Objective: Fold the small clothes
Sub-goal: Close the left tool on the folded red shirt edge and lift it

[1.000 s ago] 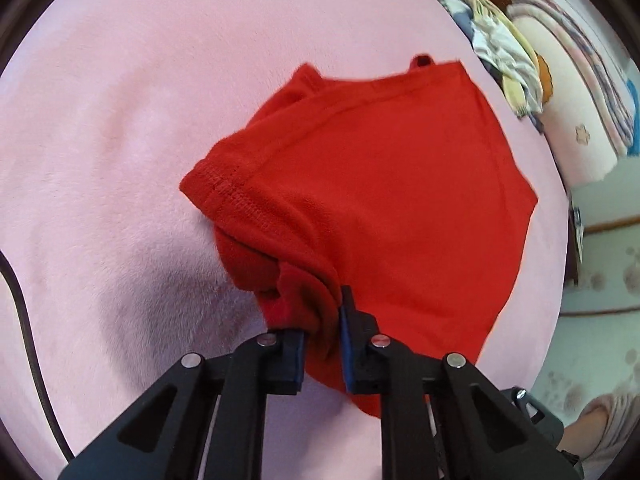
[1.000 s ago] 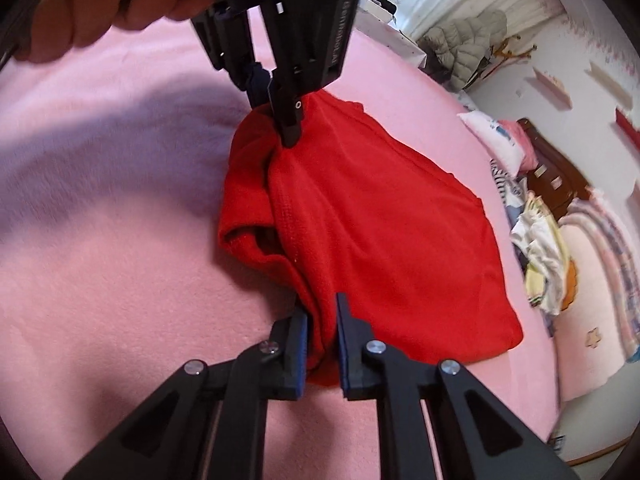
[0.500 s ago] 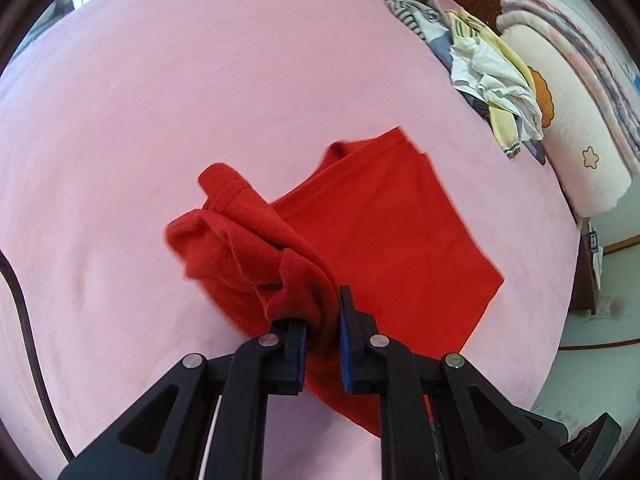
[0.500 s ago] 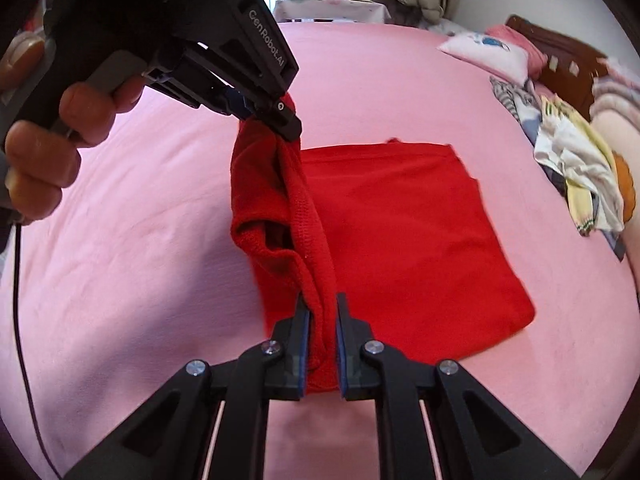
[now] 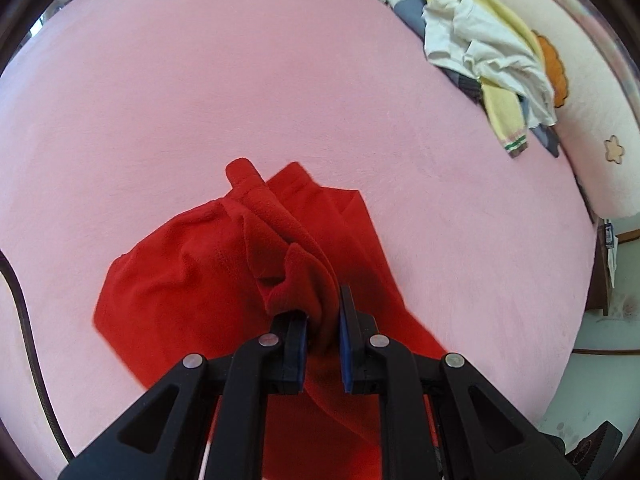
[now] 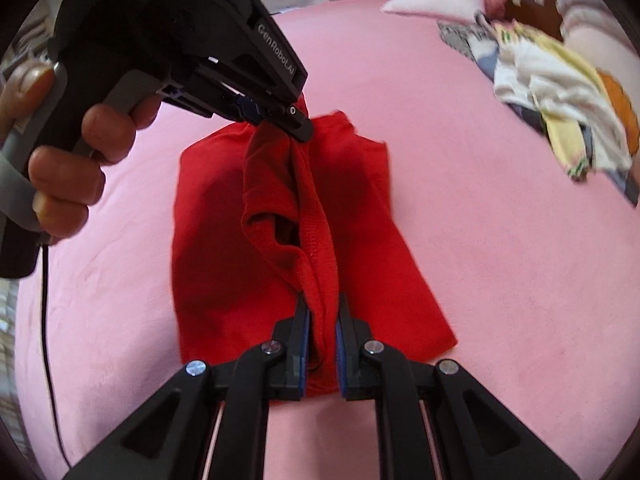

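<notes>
A small red fleece garment [image 5: 180, 288] lies on the pink bed cover [image 5: 240, 80], with one edge lifted. My left gripper [image 5: 323, 320] is shut on a bunched bit of that edge. In the right wrist view the red garment [image 6: 372, 240] spreads flat beneath a raised ridge of cloth that runs between both grippers. My right gripper [image 6: 322, 320] is shut on the near end of the ridge. The left gripper [image 6: 280, 116], held by a hand [image 6: 68, 168], pinches the far end.
A heap of mixed clothes [image 5: 480, 52] lies at the far right of the bed, also seen as a clothes heap [image 6: 560, 120] in the right wrist view. A pale pillow [image 5: 580, 120] sits behind it. A black cable [image 5: 28, 320] trails at left. The bed's edge and floor [image 5: 592, 392] show at lower right.
Both grippers have carried the lifted edge across the garment, folding it over the flat part. The exposed flat area has shrunk and the clothes heap looms nearer.
</notes>
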The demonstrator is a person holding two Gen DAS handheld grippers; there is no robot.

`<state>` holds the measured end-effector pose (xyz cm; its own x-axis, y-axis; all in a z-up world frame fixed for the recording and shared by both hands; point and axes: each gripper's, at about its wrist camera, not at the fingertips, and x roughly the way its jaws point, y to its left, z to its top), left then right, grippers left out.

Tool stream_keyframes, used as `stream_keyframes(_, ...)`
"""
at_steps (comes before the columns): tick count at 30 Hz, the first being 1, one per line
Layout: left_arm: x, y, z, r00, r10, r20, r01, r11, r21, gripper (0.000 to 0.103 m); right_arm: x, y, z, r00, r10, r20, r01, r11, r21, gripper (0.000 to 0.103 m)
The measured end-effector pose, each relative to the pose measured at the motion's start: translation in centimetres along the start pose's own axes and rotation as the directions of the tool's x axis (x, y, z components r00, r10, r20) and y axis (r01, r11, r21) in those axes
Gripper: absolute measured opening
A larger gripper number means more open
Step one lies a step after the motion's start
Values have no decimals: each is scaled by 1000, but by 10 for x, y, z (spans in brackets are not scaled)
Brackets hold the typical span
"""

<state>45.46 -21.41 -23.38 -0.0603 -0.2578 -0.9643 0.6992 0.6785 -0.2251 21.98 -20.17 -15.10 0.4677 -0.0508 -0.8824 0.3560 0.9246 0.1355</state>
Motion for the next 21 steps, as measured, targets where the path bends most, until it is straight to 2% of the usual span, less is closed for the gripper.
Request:
stream_keyframes(8,48,-9,16,998,15,-60,-18,999,-47,11,28,-45,3,993,100,-56,-93,989,116,10)
stream_keyframes(18,64,-18,22,997,41,-66,-45,997,-68,11,34,-64,-1,988,146,-57,-135,977,167,10)
stream_keyframes(21,66,-21,24,997,54,-64,-58,995,-77,14,37,-74,-1,985,162,-60,-147,970,192,11)
